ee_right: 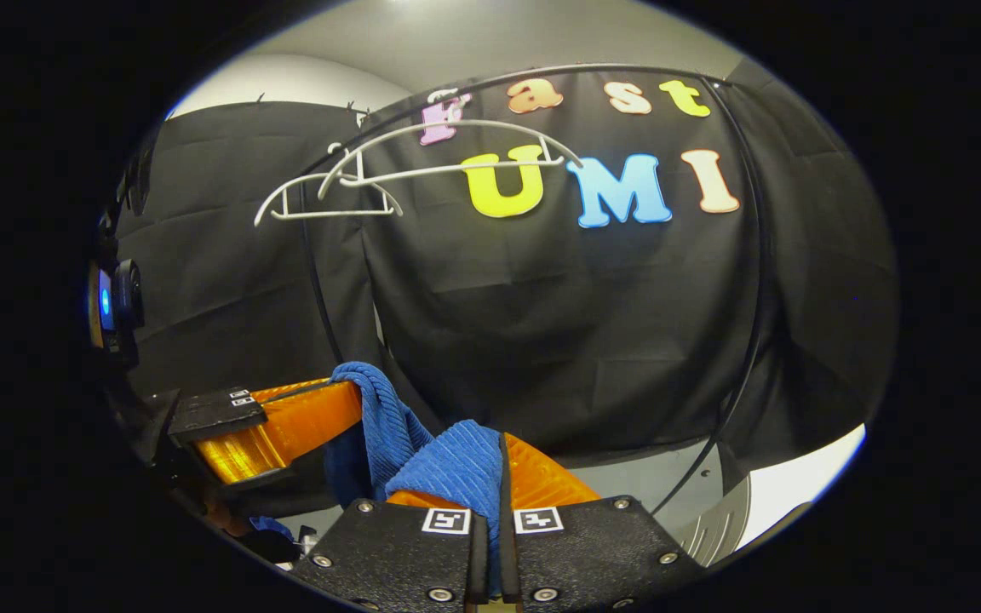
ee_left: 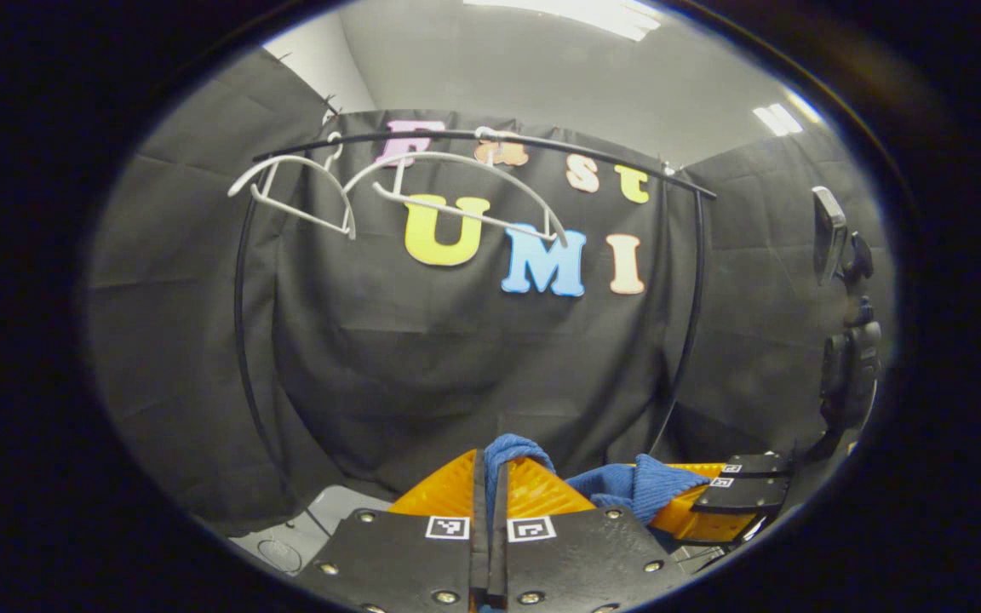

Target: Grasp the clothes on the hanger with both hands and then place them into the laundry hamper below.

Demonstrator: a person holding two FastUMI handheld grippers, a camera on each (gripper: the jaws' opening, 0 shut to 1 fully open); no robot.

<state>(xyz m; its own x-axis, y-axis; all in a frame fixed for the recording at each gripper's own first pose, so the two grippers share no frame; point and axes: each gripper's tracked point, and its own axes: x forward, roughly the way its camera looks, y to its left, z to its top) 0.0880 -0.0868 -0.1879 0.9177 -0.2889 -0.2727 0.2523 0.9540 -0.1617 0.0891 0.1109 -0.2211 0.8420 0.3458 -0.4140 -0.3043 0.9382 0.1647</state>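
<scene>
Lowering the blue garment (ee_left: 627, 484) together is the step in hand, as I judge it: both grippers should descend at one pace, level with each other, so the cloth neither stretches nor slips before it reaches the hamper below. In the left gripper view, the left gripper (ee_left: 490, 489) has its jaws pressed together on a fold of the garment, which bulges out above them; the cloth runs rightward to the right gripper (ee_left: 733, 502), and two bare white hangers (ee_left: 422, 191) hang on the rail (ee_left: 490, 140) above. In the right gripper view, the right gripper (ee_right: 495, 485) pinches another fold — ribbed, soft, deep blue — and the cloth drapes over to the left gripper (ee_right: 286, 421), sagging between the two.
</scene>
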